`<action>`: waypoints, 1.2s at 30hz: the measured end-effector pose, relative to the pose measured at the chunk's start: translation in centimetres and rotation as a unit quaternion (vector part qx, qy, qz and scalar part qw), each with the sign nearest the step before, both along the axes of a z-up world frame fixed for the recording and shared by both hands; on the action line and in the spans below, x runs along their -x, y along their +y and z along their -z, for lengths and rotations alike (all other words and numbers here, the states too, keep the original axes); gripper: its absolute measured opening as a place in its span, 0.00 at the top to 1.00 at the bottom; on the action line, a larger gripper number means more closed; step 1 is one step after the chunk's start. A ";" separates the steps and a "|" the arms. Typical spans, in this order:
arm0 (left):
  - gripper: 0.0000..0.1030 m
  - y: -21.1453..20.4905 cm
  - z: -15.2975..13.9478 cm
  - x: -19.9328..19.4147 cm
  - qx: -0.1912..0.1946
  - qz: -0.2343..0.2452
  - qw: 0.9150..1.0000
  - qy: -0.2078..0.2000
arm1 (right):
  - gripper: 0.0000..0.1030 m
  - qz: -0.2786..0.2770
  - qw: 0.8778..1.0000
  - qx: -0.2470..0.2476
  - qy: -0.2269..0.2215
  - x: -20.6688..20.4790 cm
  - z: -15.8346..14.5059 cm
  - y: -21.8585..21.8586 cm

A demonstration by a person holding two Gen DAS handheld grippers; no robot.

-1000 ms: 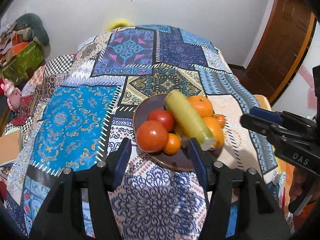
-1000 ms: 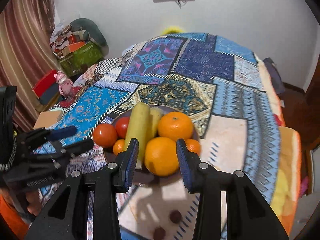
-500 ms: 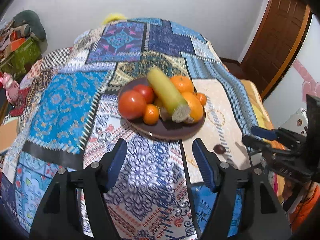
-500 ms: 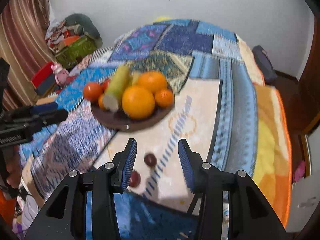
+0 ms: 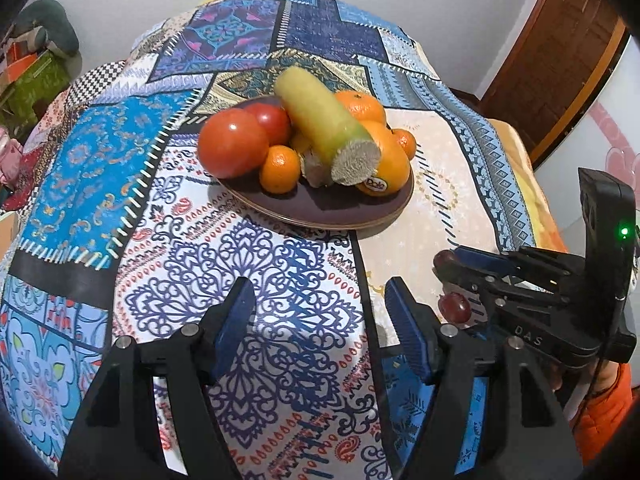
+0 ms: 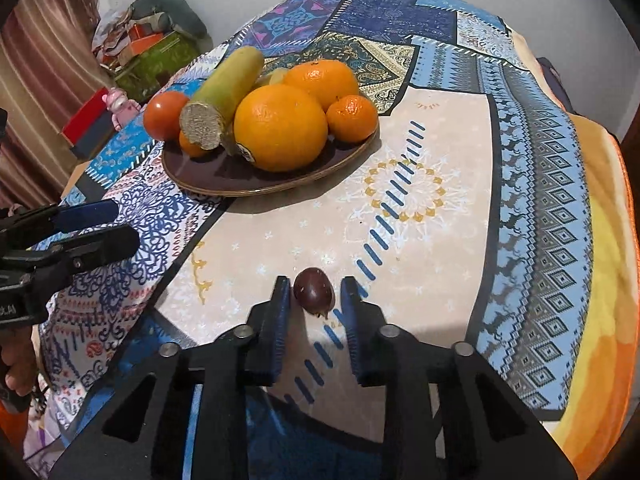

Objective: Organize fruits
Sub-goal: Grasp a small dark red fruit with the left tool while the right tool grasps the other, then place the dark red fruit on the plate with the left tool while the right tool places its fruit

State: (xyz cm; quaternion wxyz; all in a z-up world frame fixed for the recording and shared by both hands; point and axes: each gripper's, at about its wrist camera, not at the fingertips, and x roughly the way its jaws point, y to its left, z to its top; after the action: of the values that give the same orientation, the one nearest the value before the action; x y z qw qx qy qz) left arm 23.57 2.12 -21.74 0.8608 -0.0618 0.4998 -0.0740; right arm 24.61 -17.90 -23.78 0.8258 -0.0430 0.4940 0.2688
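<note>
A dark brown plate (image 5: 340,208) (image 6: 224,176) on the patterned cloth holds tomatoes (image 5: 232,142), oranges (image 6: 280,126), small tangerines (image 6: 352,116) and a yellow-green corn cob (image 5: 320,118) (image 6: 224,88). A small dark red-brown fruit (image 6: 313,290) lies on the beige patch in front of the plate, between the open fingers of my right gripper (image 6: 315,296). A second small red fruit (image 5: 454,307) lies beside the right gripper in the left wrist view. My left gripper (image 5: 320,320) is open and empty, above the cloth in front of the plate.
The patchwork cloth (image 6: 440,200) covers a rounded surface that drops away to the right. Boxes and clutter (image 6: 148,52) stand at the far left by a curtain. A wooden door (image 5: 560,52) is at the right.
Both grippers have pulled back from the plate and dropped lower. My right gripper now straddles the small dark fruit on the beige patch, with its fingers narrower than before.
</note>
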 end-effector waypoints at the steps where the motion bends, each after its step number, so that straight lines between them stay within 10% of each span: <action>1: 0.34 -0.1 0.1 -0.2 0.000 0.002 1.000 0.001 | 0.81 -0.001 1.000 -0.004 0.000 0.0 0.0 0.0; 14: 0.36 -5.5 0.2 -0.2 0.012 0.056 0.998 0.009 | 0.86 0.023 0.999 -0.024 -0.027 1.8 -2.0 -3.5; 30: 0.81 -10.5 2.6 -0.6 0.006 0.094 0.995 0.045 | 0.86 0.053 0.997 -0.049 -0.034 3.5 -3.4 -7.1; 36: 0.82 -9.6 2.0 -0.2 0.012 0.091 0.995 0.039 | 0.86 0.047 0.997 -0.051 -0.034 3.4 -3.4 -6.6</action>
State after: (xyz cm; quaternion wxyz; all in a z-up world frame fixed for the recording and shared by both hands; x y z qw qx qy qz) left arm 23.80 -7.47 -23.73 0.8294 -0.0296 0.5358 -0.1554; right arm 21.21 -24.50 -20.37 0.8547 0.0134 0.4531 0.2530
